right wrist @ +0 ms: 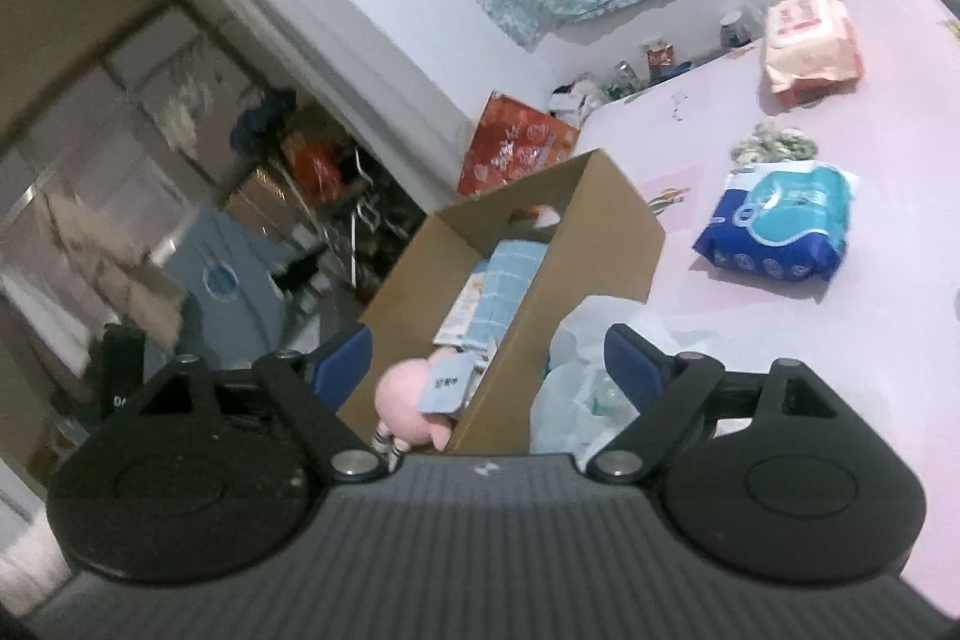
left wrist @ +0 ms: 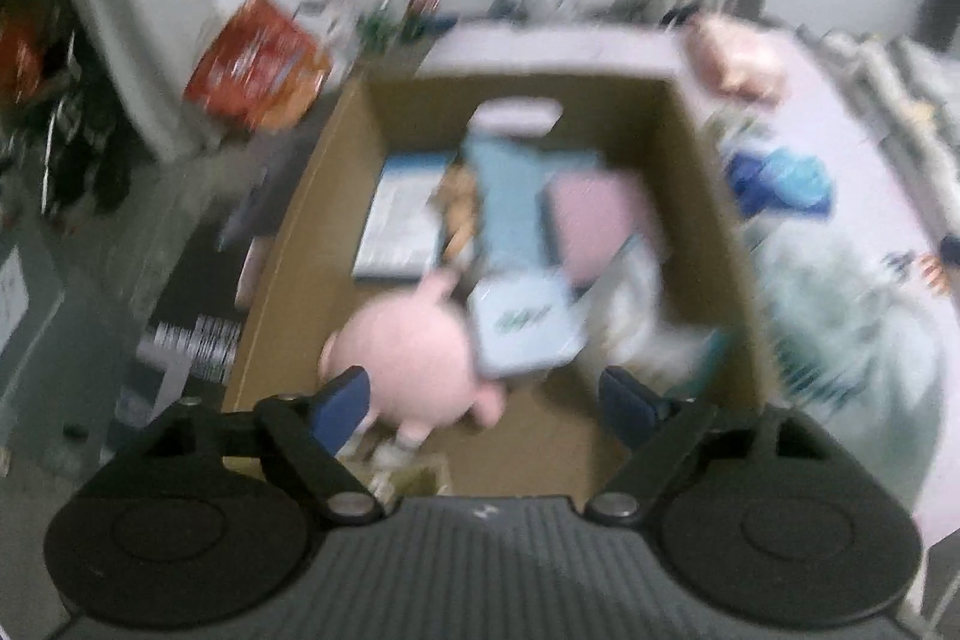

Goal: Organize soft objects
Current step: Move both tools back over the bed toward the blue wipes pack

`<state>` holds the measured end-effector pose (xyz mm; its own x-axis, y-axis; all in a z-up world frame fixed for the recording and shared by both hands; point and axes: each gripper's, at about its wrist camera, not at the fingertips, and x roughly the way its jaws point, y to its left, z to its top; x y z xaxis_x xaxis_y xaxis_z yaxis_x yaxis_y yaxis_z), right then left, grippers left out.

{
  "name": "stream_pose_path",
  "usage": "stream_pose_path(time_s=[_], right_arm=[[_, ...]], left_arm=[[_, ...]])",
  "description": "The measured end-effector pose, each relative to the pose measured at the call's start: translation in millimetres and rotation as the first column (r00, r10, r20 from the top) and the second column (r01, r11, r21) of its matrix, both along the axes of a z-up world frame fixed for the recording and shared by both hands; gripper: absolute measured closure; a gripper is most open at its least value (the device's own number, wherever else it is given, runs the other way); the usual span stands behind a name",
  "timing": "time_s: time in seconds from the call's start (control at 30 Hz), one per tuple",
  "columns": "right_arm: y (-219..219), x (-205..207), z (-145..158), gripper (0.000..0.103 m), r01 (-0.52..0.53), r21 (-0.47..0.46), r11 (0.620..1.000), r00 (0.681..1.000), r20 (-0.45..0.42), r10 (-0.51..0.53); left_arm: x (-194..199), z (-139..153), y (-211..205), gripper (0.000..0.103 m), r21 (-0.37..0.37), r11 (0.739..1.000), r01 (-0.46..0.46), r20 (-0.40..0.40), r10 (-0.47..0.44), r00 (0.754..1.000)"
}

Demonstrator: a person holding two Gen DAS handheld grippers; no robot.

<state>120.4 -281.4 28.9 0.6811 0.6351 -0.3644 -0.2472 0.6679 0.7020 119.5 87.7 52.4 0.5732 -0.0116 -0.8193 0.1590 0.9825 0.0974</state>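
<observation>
An open cardboard box (left wrist: 708, 196) stands at the edge of a pink-covered bed; it also shows in the right wrist view (right wrist: 606, 232). A pink plush pig (left wrist: 408, 358) lies inside it among soft packs, a light blue one (left wrist: 510, 196) and a pink one (left wrist: 594, 220). My left gripper (left wrist: 486, 394) is open and empty above the box, the pig just ahead of its left finger. My right gripper (right wrist: 486, 361) is open and empty above the box's near corner; the pig (right wrist: 408, 400) shows there too. A blue tissue pack (right wrist: 774, 226) and a pink wipes pack (right wrist: 810, 40) lie on the bed.
A white plastic bag (right wrist: 588, 376) sits against the box on the bed (right wrist: 840, 340). A red-orange bag (right wrist: 516, 142) leans by the wall behind the box. Cluttered shelves and a doorway are at the left. A small knitted bundle (right wrist: 774, 142) lies on the bed.
</observation>
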Motion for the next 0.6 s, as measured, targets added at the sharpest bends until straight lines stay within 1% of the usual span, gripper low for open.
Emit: stream_pose_path(time_s=[0.03, 0.1, 0.17, 0.23, 0.33, 0.4, 0.47, 0.53, 0.6], right_arm=[[-9.4, -2.7, 0.8, 0.018, 0.017, 0.012, 1.0, 1.0, 0.002, -0.017], [-29.7, -7.7, 3.3, 0.016, 0.066, 0.022, 0.998, 0.998, 0.009, -0.066], [-46.1, -11.1, 4.0, 0.014, 0.116, 0.017, 0.993, 0.993, 0.019, -0.117], [-63.6, -11.8, 2.2, 0.014, 0.168, 0.02, 0.986, 0.985, 0.018, -0.169], [-85.2, -9.2, -4.3, 0.014, 0.221, 0.04, 0.974, 0.975, 0.011, -0.222], [-95.2, -0.6, -10.7, 0.014, 0.242, 0.034, 0.97, 0.97, 0.013, -0.243], [-102.6, 13.6, -18.9, 0.014, 0.255, 0.018, 0.967, 0.967, 0.008, -0.255], [-108.1, 36.7, -29.0, 0.014, 0.251, -0.006, 0.968, 0.968, -0.007, -0.251], [-113.8, 65.4, -42.7, 0.019, 0.235, -0.022, 0.972, 0.971, -0.032, -0.236]], left_arm=[[0.8, 7.6, -8.0, 0.014, -0.014, 1.0, 0.016, 0.022, -0.016, 1.0], [6.4, 22.4, -26.7, 0.007, -0.057, 0.997, 0.052, 0.058, -0.049, 0.997], [14.5, 31.1, -46.7, 0.006, -0.108, 0.99, 0.088, 0.084, -0.079, 0.993], [26.5, 33.7, -70.8, 0.005, -0.161, 0.98, 0.115, 0.081, -0.103, 0.991], [49.8, 26.8, -110.8, 0.004, -0.23, 0.961, 0.155, 0.028, -0.153, 0.988], [68.2, 17.9, -135.8, 0.004, -0.27, 0.951, 0.152, -0.022, -0.164, 0.986], [83.7, 5.0, -159.8, 0.005, -0.293, 0.947, 0.132, -0.064, -0.158, 0.985], [99.8, -11.6, -182.1, 0.008, -0.303, 0.945, 0.119, -0.107, -0.158, 0.982], [114.2, -28.4, -200.6, 0.019, -0.308, 0.946, 0.099, -0.156, -0.152, 0.976]])
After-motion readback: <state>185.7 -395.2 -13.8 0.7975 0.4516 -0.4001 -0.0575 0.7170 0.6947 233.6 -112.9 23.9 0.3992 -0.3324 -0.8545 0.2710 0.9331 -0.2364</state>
